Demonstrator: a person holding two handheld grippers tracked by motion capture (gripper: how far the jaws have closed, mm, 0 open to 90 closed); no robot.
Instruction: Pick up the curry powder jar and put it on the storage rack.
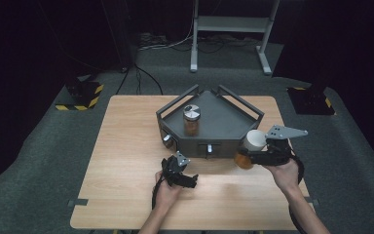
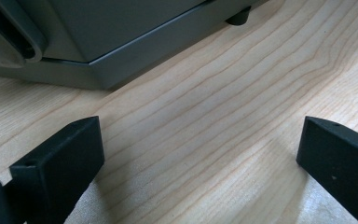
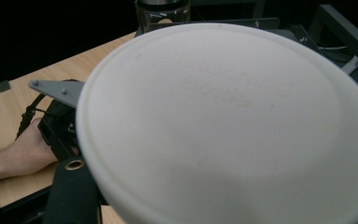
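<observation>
Wooden table, dark room: right gripper clenches a white-lidded jar near the grey tray's right corner; left gripper rests released, jaws wide.

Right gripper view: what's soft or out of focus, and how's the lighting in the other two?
Right gripper view: the white lid sits too close, soft and featureless; the jar behind is sharper. High view: the table is evenly lit, surroundings fall to near black, and the right gripper casts a faint shadow. Left gripper view: sharp wood grain, soft shadows under the open jaws.
</observation>
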